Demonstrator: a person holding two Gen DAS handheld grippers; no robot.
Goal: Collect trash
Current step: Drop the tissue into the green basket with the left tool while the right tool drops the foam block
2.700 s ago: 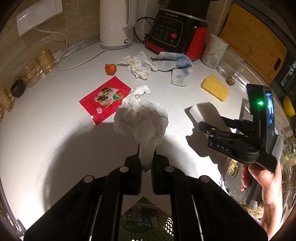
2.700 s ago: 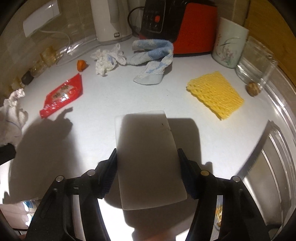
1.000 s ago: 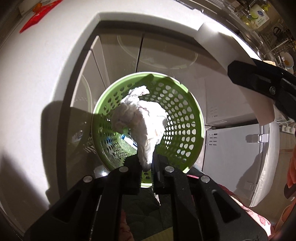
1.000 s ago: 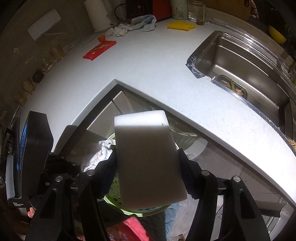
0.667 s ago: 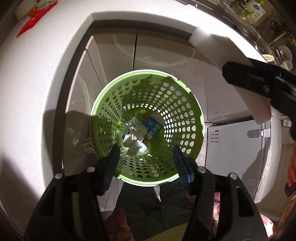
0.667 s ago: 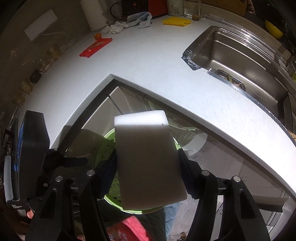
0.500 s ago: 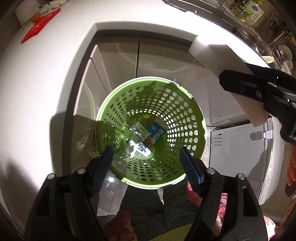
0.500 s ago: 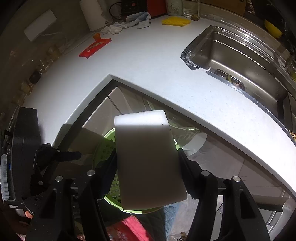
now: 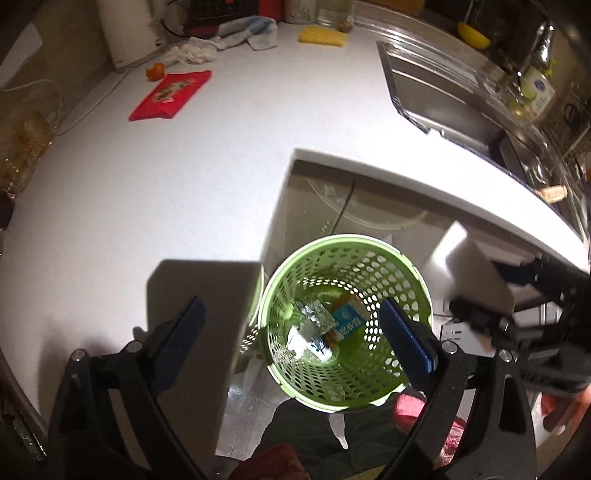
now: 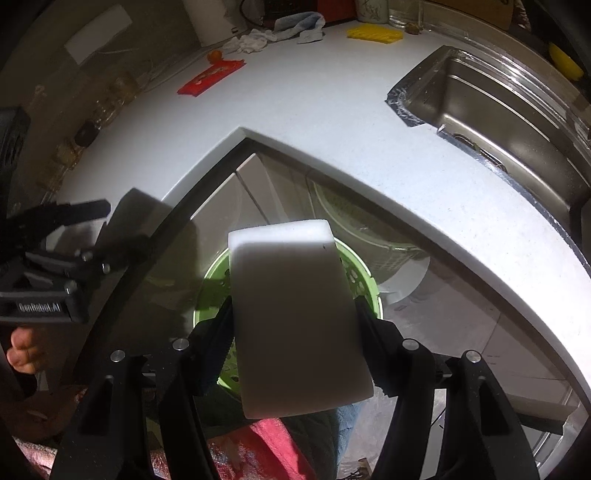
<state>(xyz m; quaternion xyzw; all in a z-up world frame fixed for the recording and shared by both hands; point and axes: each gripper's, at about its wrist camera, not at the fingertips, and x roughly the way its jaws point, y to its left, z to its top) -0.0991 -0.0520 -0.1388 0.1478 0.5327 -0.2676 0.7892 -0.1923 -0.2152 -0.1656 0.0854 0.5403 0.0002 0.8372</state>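
Observation:
The green perforated basket (image 9: 284, 280) stands on the floor below the corner of the white counter (image 9: 221, 166). At its bottom lie a blue-and-white carton (image 9: 347, 319), foil (image 9: 314, 314) and a white paper wad (image 9: 299, 339). My left gripper (image 9: 291, 325) hangs above the basket's left side; its jaws are opening wide with nothing between them. My right gripper (image 10: 295, 321) is shut on a white foam block (image 10: 291, 314) over the basket's rim (image 10: 365, 280). In the left wrist view the block (image 9: 469, 273) shows at the right.
On the counter lie a red packet (image 9: 171, 94), an orange peel (image 9: 155, 70), a crumpled tissue (image 9: 192, 53), a blue-white cloth (image 9: 251, 31) and a yellow foam net (image 9: 321, 35). The steel sink (image 9: 443, 92) is at the right. Cabinet doors stand behind the basket.
My left gripper opened and the crumpled tissue fell into the basket. It then rose, and its view tipped up toward the counter. The right gripper kept still with the block.

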